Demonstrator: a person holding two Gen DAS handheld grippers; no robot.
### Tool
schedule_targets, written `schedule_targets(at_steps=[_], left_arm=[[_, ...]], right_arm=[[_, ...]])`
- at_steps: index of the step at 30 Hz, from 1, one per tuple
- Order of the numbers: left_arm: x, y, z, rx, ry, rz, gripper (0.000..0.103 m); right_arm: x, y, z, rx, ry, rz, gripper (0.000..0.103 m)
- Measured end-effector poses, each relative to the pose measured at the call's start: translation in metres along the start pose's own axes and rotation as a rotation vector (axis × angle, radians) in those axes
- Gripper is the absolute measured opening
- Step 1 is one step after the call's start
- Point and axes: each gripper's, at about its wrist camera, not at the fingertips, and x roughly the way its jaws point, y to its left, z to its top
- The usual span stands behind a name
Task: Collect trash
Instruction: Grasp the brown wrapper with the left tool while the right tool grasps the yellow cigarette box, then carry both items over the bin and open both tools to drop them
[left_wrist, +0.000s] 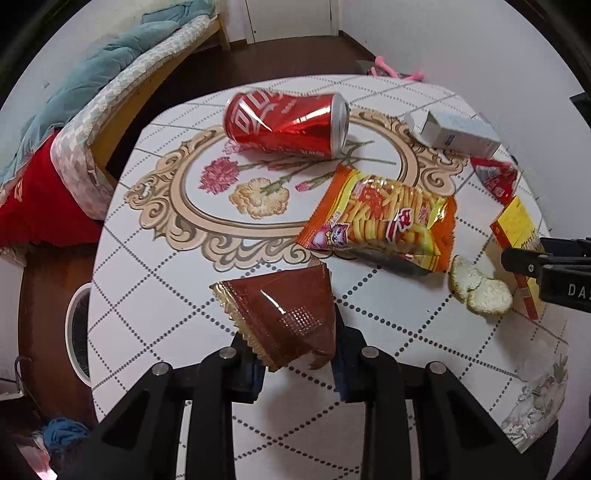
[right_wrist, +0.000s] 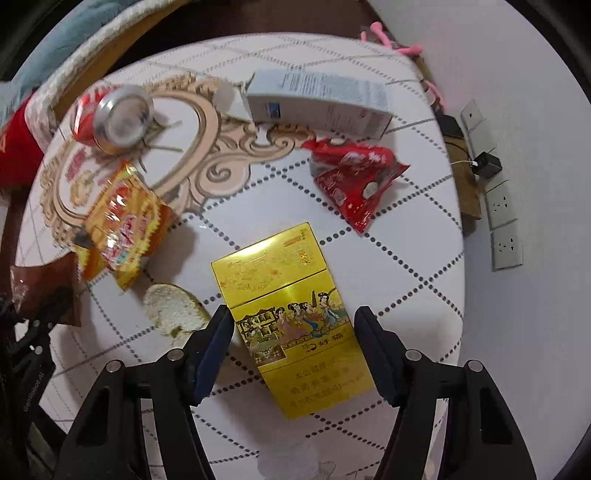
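White diamond-patterned table by a bed — left gripper seemingly clamping brown wrapper, right gripper apart.

A: Bright, even indoor light; the white tiled round surface shows only soft short shadows. Glare streaks flash off the dented red aluminium can.

B: Right view's softer: that can and the orange snack bag smear with blur. Fisheye bends every edge, corners black.
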Motion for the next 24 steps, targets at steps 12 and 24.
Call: schedule_targets(at_steps=[12,24], left_arm=[[-0.079,0.050,0.008,-0.057,-0.152,0.051,0.025],[-0.155,0.166,-0.007,-0.172,-0.279,0.204,0.025]], right_arm=[[-0.072,0.014,-0.002,0.044,-0.168,0.139,0.067],[-0.153,0.122,-0.003,-0.065,-0.298,0.314,0.067]])
